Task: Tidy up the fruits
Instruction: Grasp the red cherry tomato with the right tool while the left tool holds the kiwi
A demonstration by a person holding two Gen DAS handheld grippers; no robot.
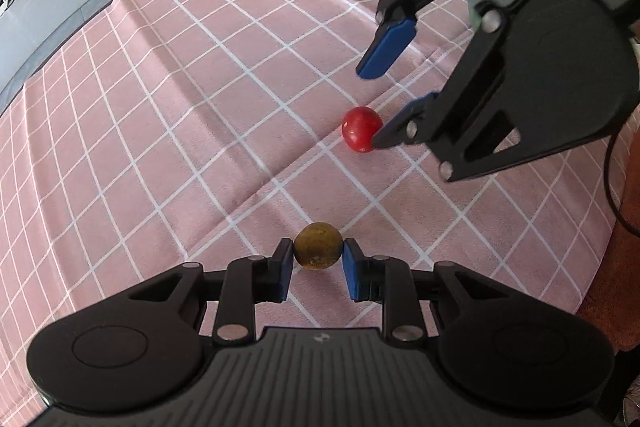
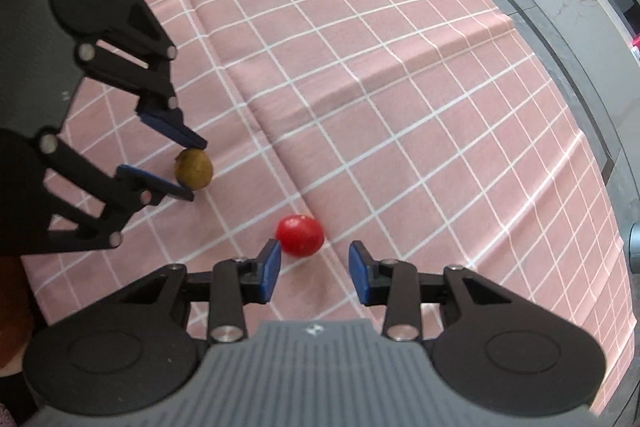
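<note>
At the bottom centre of your left wrist view, your left gripper [image 1: 318, 259] has its jaws pinching a small brown-yellow fruit [image 1: 318, 245] over the pink checked cloth [image 1: 160, 147] on the surface. To the upper right, your right gripper [image 1: 372, 107] has its jaws spread, one blue pad touching a red fruit [image 1: 361, 129] lying on the cloth.

even, soft daylight; both views are bright and sharp at centre. strong fisheye bending curves the pink checked tablecloth [image 1: 200, 131] grid toward the edges. shadows under the grippers are faint.
</note>
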